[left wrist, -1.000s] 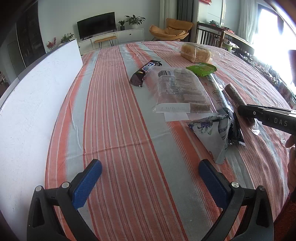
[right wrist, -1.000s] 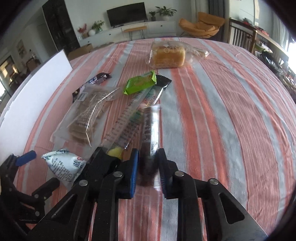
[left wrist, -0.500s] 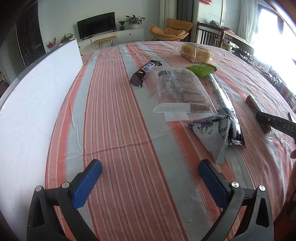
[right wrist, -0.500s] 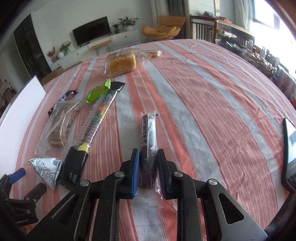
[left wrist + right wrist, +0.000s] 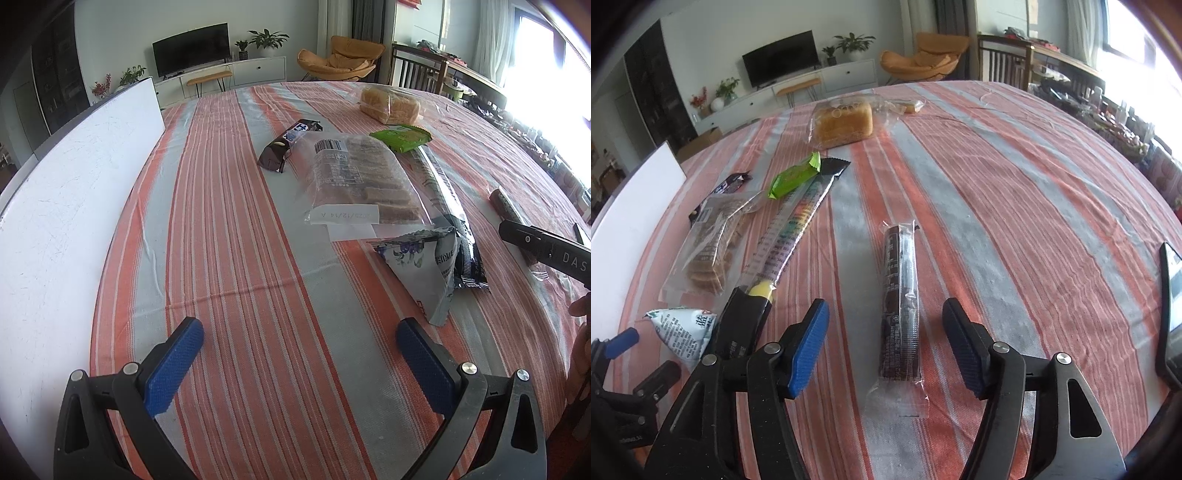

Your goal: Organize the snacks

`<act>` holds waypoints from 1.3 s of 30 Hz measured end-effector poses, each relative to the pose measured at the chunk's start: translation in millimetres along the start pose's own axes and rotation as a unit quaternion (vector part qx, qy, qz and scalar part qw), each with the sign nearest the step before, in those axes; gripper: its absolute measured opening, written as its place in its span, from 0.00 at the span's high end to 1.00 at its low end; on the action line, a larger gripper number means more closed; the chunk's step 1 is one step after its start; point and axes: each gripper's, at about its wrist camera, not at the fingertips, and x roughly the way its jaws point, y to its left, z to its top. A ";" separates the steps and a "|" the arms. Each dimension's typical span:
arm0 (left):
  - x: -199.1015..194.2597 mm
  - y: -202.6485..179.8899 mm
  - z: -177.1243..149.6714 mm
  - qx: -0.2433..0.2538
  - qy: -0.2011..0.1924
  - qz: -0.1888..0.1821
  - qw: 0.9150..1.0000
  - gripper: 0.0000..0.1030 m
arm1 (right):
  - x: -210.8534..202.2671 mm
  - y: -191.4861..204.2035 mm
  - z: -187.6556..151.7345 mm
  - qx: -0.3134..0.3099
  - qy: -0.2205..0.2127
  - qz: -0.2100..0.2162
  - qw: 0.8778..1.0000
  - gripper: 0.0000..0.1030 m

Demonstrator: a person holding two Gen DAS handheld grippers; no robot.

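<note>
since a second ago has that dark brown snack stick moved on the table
Yes. The dark brown snack stick was beside the long rainbow packet; now it lies apart to its right on the striped cloth, between the opening right tongs, released.

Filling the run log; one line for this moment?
right gripper: opening, pads off dark snack bar | bar: flat on tablecloth | left gripper: open, empty

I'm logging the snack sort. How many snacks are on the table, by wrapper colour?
Green: 1, small pack
Dark: 2, bar, long stick
Clear: 3, biscuit bag, bread bag, long sleeve
White printed: 1, pouch
Total: 7
</note>
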 end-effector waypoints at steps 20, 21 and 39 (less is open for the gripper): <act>37.8 -4.1 139.3 -0.045 0.110 -0.090 0.989 0.02 | 0.5 -0.3 -0.9 -0.001 -0.001 -0.002 1.000 0.32; 48.8 -13.3 144.0 -0.029 0.119 -0.086 0.989 0.02 | 0.5 -0.4 -0.9 -0.001 -0.001 -0.002 1.000 0.32; 31.0 -4.9 122.7 -0.031 0.090 -0.063 0.993 0.50 | 7.8 -5.4 21.0 0.007 0.097 0.005 0.995 0.30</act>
